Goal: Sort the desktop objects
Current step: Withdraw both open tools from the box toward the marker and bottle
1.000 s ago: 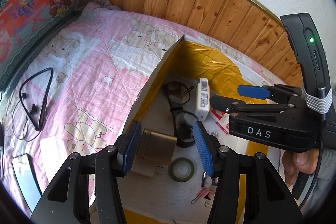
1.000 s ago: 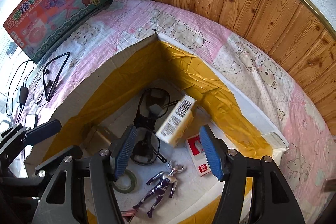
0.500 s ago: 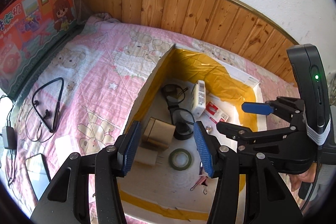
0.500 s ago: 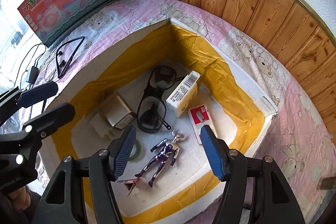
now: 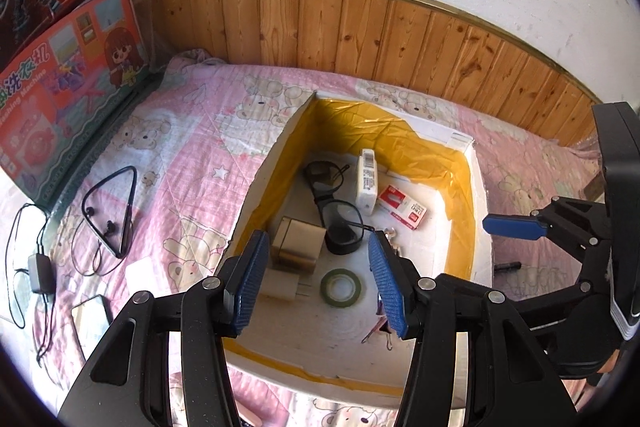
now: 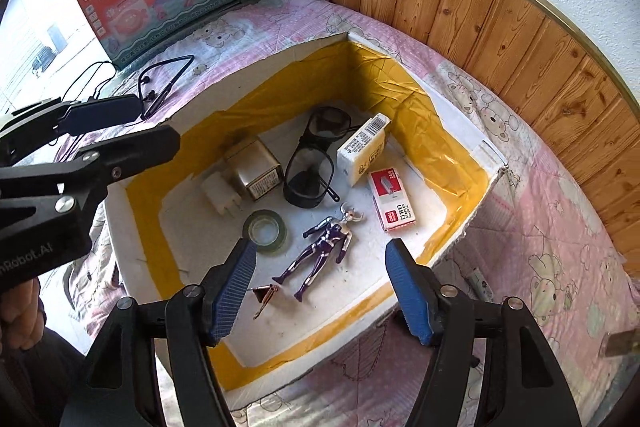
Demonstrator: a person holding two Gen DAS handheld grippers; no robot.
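A white foam box (image 6: 132, 219) lined with yellow tape sits on the pink bedspread. In it lie dark glasses (image 6: 312, 167), a white barcoded carton (image 6: 362, 149), a red staple box (image 6: 392, 199), a gold tin (image 6: 254, 169), a white plug (image 6: 218, 193), a green tape roll (image 6: 265, 231), a purple figure (image 6: 324, 251) and a binder clip (image 6: 264, 295). My right gripper (image 6: 320, 245) hangs above the figure, its jaws opening with nothing between them. My left gripper (image 5: 316, 241) hovers open and empty over the box's near-left part.
Left of the box on the bedspread lie neckband earphones (image 5: 116, 215), a phone (image 5: 90, 319) and a charger with its cable (image 5: 38, 271). A toy washing-machine carton (image 5: 60, 87) leans at the far left. Wood panelling (image 5: 360, 39) backs the bed.
Both grippers have risen and drawn back from the box, so its whole floor shows. The white carton, tilted near the right jaws before, now lies beside the glasses. The right jaws have widened.
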